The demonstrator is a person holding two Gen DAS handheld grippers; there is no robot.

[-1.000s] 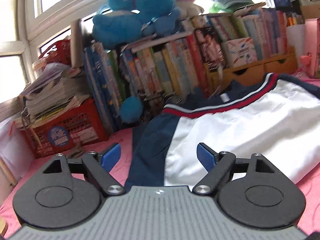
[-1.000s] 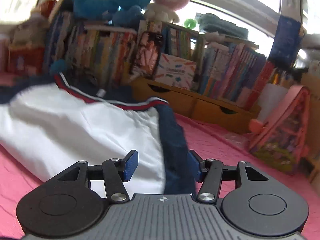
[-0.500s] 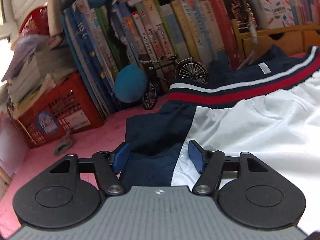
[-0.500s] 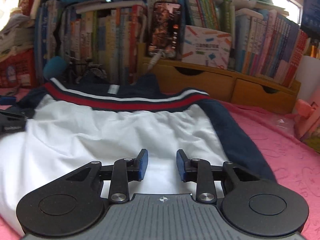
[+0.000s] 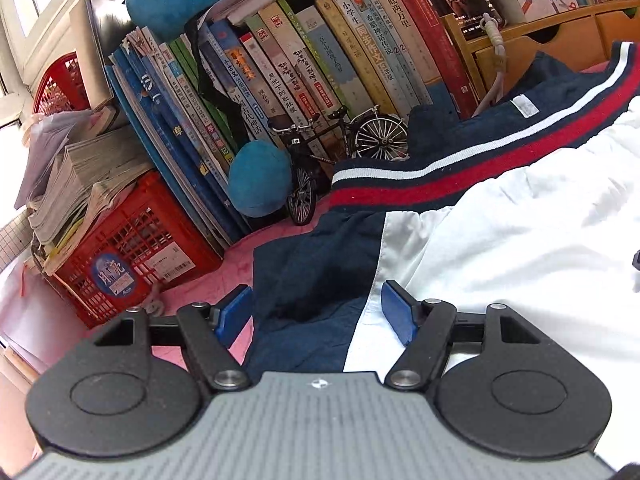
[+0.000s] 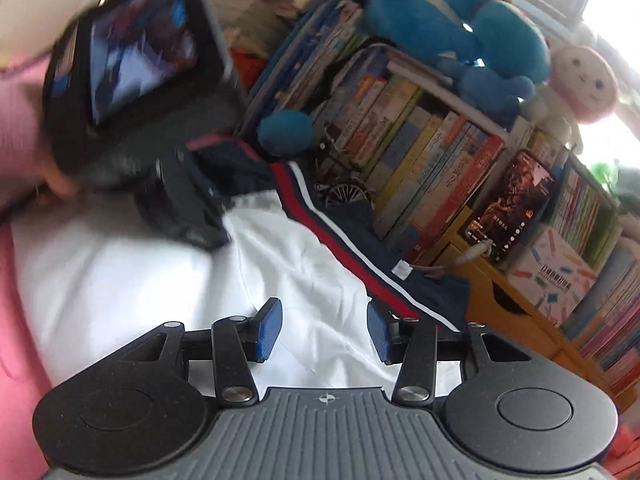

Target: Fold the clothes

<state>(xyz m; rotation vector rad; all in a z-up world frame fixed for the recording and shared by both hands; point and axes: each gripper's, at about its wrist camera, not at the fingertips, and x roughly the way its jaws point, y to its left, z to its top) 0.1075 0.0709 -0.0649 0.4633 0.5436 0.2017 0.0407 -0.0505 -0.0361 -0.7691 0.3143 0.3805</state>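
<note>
Now both the left gripper (image 5: pixel 316 314) and right gripper (image 6: pixel 324 330) hover over the jacket (image 5: pixel 500 240), jaws spread.

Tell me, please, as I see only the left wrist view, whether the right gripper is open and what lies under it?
Observer: The right gripper is open, with its jaws over the white panel of the garment.
Operator: How near is it to the striped band?
Observer: Its right finger sits at the edge of the red and white striped band.
Operator: Does the fabric there lie flat?
Observer: No, creases run across the white panel just ahead of the fingers.
</note>
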